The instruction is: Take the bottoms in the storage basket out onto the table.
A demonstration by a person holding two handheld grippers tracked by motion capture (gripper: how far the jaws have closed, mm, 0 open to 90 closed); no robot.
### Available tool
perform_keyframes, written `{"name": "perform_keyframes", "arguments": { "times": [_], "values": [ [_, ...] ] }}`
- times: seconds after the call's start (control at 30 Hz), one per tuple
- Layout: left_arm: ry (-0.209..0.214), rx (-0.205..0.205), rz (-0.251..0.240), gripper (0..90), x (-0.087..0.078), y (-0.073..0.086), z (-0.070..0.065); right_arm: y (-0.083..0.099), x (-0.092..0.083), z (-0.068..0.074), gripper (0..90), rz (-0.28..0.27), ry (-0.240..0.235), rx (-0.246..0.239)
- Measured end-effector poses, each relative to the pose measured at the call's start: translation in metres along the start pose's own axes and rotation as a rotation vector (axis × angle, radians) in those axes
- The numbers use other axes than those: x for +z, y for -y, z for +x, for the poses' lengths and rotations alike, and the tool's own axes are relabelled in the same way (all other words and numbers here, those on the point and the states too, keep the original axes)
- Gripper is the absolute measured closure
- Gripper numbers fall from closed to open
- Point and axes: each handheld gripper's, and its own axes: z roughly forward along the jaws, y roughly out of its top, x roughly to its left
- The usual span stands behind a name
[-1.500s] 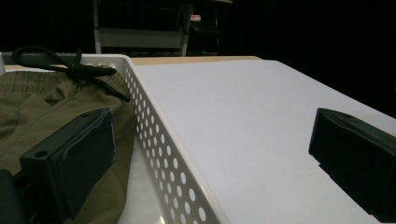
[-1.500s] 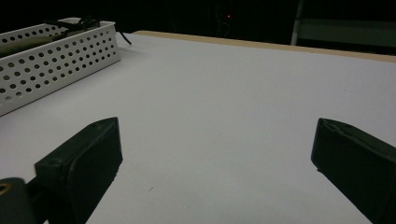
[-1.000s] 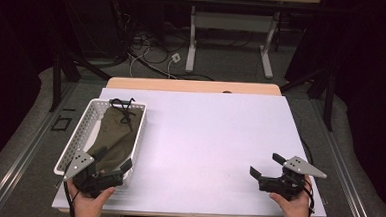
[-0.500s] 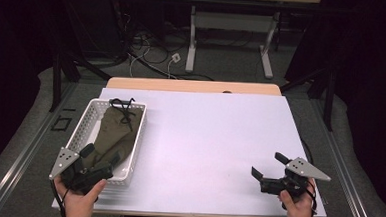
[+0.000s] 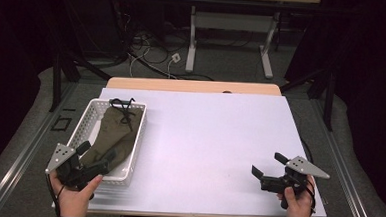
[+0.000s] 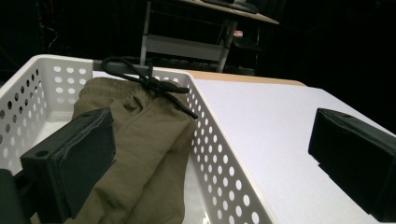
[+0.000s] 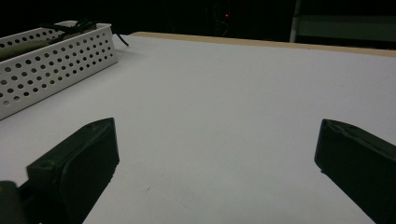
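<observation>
A broad white table point(image 5: 214, 139), smooth and matte, with a strip of pale wood along its far edge, filled the middle of the high view. On its left side stood a long white plastic basket point(image 5: 136, 135), its walls pierced with rows of round holes, its long axis running from the person's edge toward the far edge. Inside lay an olive-green fabric garment point(image 5: 114, 137), soft and creased, stretched along the same axis, its gathered waistband and black drawstring point(image 5: 123, 106) pointing to the far end. The left gripper point(image 5: 94, 158) hung at the basket's near end with its jaws spread wide, one above the garment, the other outside the basket wall, neither touching the cloth. The right gripper point(image 5: 268, 167), jaws likewise wide apart, sat over bare table near the right corner, well apart from the basket.
</observation>
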Motion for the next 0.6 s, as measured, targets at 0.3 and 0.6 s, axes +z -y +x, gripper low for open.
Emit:
{"name": "perform_keyframes", "arguments": {
  "times": [0.3,0.6],
  "values": [
    [-0.015,0.055,0.030,3.4,0.006,-0.022,0.002,0.001,0.004,0.001,0.0,0.012,-0.009,0.002],
    [-0.066,0.073,0.055,3.4,0.016,-0.040,0.014,0.002,0.006,0.002,0.0,0.025,-0.012,-0.001]
  ]
}}
